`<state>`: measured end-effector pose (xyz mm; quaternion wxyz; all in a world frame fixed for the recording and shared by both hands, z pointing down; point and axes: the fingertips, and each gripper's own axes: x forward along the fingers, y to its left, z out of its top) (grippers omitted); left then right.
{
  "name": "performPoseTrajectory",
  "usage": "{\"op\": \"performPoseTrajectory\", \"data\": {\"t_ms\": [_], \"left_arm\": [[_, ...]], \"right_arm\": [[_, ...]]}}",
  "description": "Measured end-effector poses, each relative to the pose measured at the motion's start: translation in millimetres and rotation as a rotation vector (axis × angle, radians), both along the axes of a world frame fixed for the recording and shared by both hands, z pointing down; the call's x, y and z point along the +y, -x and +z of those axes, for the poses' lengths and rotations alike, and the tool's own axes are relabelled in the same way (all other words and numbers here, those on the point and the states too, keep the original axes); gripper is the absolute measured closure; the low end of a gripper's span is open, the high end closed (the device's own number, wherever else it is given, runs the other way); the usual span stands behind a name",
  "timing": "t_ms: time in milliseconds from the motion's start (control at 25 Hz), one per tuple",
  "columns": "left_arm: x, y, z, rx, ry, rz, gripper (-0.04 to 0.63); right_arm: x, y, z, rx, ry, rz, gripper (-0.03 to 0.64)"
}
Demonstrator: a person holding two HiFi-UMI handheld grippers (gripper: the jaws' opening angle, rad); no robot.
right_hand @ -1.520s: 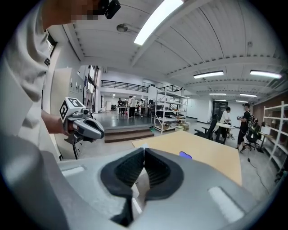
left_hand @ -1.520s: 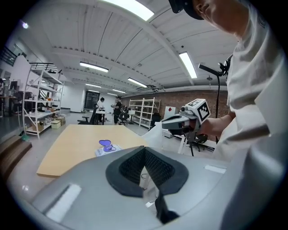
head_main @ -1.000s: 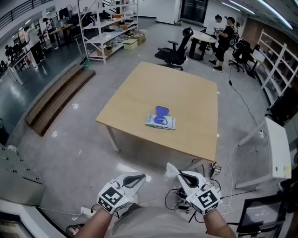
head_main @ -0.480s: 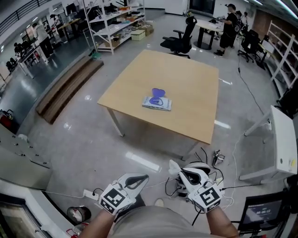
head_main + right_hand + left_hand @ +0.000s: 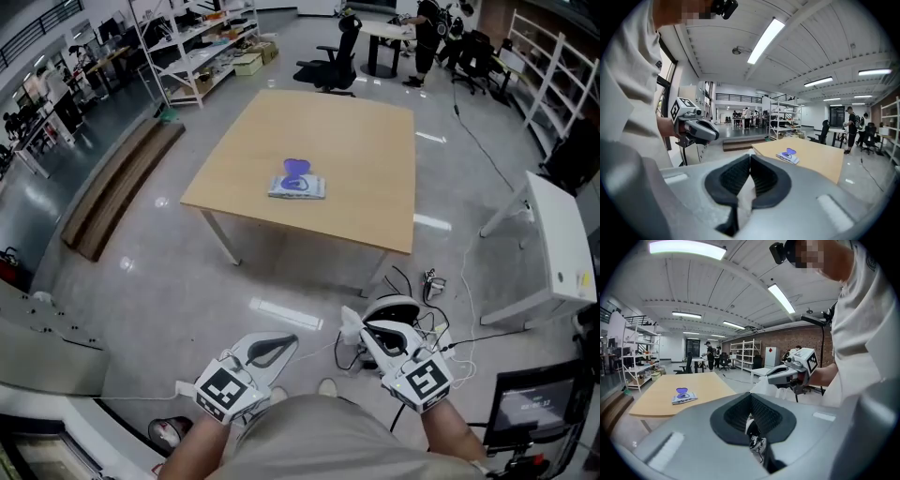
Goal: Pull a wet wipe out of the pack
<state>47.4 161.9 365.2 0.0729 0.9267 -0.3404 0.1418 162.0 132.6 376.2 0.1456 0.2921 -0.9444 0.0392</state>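
Here, the right claw (image 5: 364, 334) pinches a white wet wipe (image 5: 746, 194), and the left claw (image 5: 286, 343) beside it is closed on nothing. Far ahead of both claws, the pack (image 5: 297, 186) lies on the tabletop (image 5: 356, 141) with its purple lid (image 5: 296, 169) up.

Backed farther away from the table (image 5: 356, 159) over the last second. Now set higher and further left in the head view, with the wet wipe pack (image 5: 297, 186) on it carried up and left too. Much more bare grey floor (image 5: 281, 272) showing before the table's near edge. Uncovered on the floor: a white rounded object (image 5: 394, 305) among cables, just ahead of the right gripper (image 5: 364, 333) and the wet wipe (image 5: 349, 322) pinched in it. Also a shoe tip (image 5: 327, 386). Far-end standing people now cut by the top edge.
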Motion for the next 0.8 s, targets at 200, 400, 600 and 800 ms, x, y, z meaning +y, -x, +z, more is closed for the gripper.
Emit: {"op": "performPoseTrajectory", "data": {"t_ms": [200,400,600,800], "left_arm": [[25,29,-6,0.013,-0.002,0.004,0.591],[40,48,2,0.041,0.025,0.009,0.591],[55,61,5,0.057,0.032,0.047,0.591],[60,63,13,0.074,0.039,0.074,0.591]], "right_arm": [[23,37,-18,-0.001,-0.015,-0.024,0.614],[39,63,-22,0.001,-0.025,-0.035,0.614],[57,86,-24,0.004,-0.036,-0.026,0.614],[69,93,-19,0.007,-0.045,-0.006,0.614]]}}
